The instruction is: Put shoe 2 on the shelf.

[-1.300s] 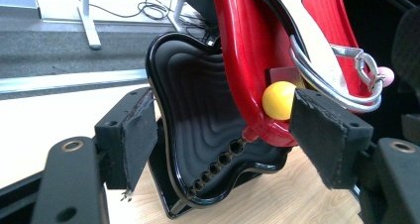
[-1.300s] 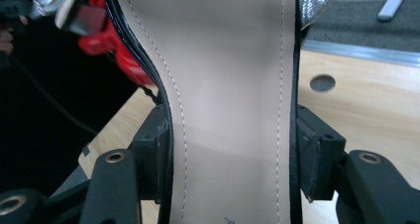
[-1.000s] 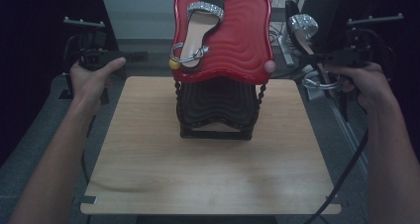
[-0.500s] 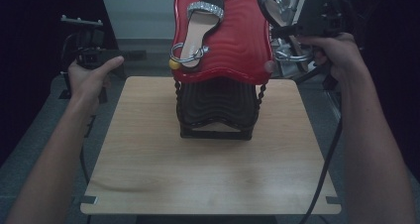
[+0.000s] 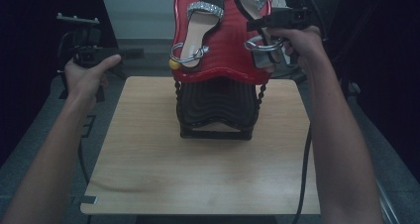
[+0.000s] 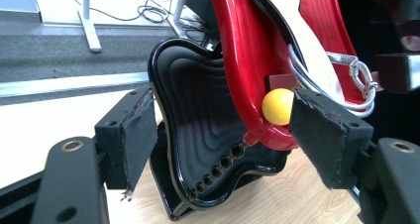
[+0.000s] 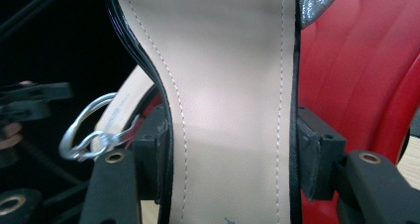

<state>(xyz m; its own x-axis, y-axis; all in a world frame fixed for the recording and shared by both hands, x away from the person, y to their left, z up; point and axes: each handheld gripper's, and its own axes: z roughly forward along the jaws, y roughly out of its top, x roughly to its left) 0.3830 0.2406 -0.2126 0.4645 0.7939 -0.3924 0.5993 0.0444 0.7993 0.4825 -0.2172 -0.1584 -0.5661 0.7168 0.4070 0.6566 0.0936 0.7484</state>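
Carried in from the right over the last second: second sandal [image 5: 252,16], clamped across its insole by right gripper [image 5: 270,40], now over red stand [image 5: 225,60] beside first sandal [image 5: 198,28]; probably about to be set down. Left gripper [image 6: 223,130] open, empty, idle at tabletop [image 5: 198,169] edge.

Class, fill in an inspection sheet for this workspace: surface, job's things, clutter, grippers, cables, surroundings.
Surface: wooden table, bare around the stand.
Job's things: red shoe stand on a black base; one sandal lies on it; second sandal is carried over its right side.
Clutter: nothing seen.
Grippers: right hand-held gripper shut on the second sandal; left hand-held gripper open, off the table's left edge.
Cables: black cable trails along the right forearm.
Surroundings: dark; grey floor.
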